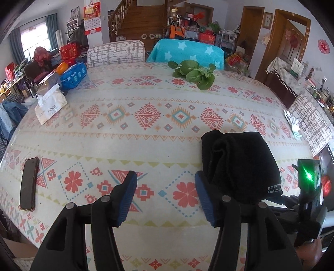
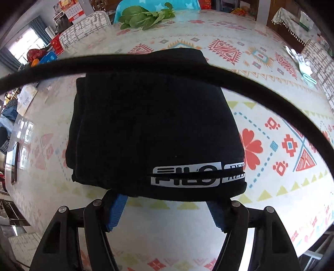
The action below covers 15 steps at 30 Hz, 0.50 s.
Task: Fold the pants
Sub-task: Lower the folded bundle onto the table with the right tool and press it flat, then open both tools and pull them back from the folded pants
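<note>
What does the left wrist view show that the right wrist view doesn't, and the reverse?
Only the left wrist view: the open left tool over bare tablecloth, and the blue package. Only the right wrist view: the right tool, open at the near edge of the folded black pants, and a black cable crossing the lens. Both: pants, leafy greens, tissue pack, phone.

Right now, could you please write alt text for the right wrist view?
Folded black pants with a white logo lie on a patterned table, their near edge over the tips of the open right gripper. A black cable arcs across; leafy greens lie beyond.
</note>
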Motion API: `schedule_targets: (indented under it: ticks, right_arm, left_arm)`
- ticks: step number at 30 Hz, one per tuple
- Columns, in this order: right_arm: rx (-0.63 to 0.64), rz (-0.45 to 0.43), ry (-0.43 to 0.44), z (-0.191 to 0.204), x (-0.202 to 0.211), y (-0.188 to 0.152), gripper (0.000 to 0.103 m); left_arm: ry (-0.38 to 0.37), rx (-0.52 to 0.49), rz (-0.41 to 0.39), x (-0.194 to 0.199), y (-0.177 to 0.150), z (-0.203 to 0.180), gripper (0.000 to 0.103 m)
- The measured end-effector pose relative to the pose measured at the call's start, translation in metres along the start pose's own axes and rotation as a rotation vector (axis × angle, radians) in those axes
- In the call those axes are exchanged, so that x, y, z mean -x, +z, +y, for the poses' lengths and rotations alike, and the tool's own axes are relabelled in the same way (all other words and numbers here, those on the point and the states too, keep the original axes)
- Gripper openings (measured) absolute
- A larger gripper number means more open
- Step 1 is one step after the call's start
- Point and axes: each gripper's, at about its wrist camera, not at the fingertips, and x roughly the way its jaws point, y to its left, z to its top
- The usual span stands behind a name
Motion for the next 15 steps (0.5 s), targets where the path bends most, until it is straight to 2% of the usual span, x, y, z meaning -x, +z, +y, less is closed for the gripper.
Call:
schedule_targets:
  ticks: [5,10,13,15]
  right_arm:
    - [-0.007,-0.018,0.004,0.007,-0.011,0.025,0.076]
    - [-0.005,-0.019,0.023,0.007,-0.016,0.041,0.076]
    - [-0.011,-0.082,0.025,0.002,0.009,0.034,0.076]
    - [0.008,-0.131,0.017,0.001,0.027,0.029,0.076]
  left_arm:
    - [0.017,0.025,-0.002,0.004,-0.001,0.009,0.057]
    - [0.035,0.001,-0.02,0.006,0.003,-0.001,0.057]
    - [0.084,-0.038,-0.07,0.012,0.005,-0.016,0.057]
    - [0.134,-0.058,-0.119,0.019,0.006,-0.028,0.063]
